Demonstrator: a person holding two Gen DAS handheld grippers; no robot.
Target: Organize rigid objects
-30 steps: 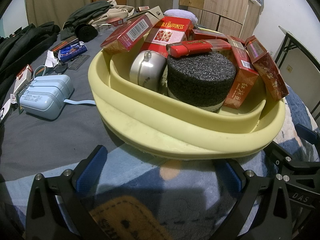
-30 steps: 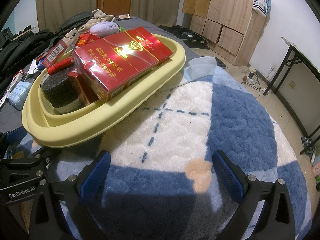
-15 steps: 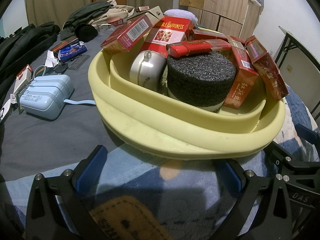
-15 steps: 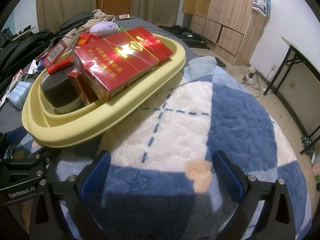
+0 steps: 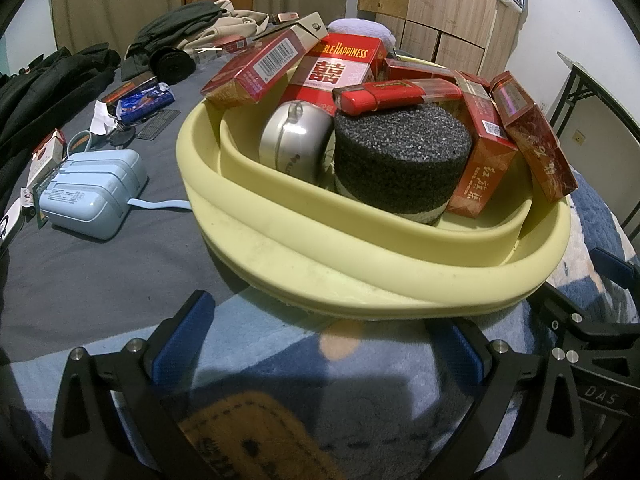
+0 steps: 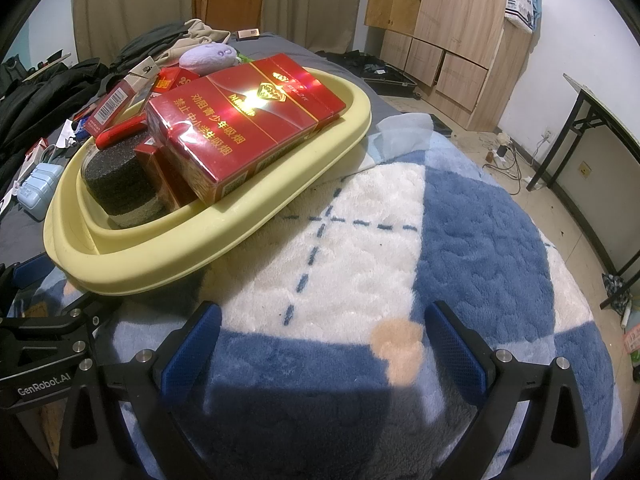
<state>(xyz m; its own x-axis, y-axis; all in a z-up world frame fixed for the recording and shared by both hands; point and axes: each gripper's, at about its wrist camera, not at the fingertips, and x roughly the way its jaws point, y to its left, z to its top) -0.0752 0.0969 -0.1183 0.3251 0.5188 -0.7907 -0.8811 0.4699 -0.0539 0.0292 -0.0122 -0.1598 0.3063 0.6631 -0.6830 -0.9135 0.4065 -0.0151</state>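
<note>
A pale yellow oval basin point(image 5: 280, 256) point(image 6: 304, 184) sits on a blue and white plush blanket point(image 6: 440, 240). It holds several red cigarette boxes point(image 5: 336, 68), a large red carton point(image 6: 240, 128), a black foam cylinder point(image 5: 400, 152), a silver round tin point(image 5: 292, 140) and a red lighter point(image 5: 396, 94). My left gripper point(image 5: 320, 344) is open and empty just in front of the basin's near rim. My right gripper point(image 6: 320, 344) is open and empty over the blanket, to the right of the basin.
A light blue case point(image 5: 92, 192), a blue packet point(image 5: 144, 100), small boxes and dark clothes point(image 5: 52, 80) lie on the grey bedsheet to the left. A purple plush toy point(image 6: 208, 56) sits behind the basin. Wooden cabinets point(image 6: 452, 40) and a black table point(image 6: 592, 128) stand on the right.
</note>
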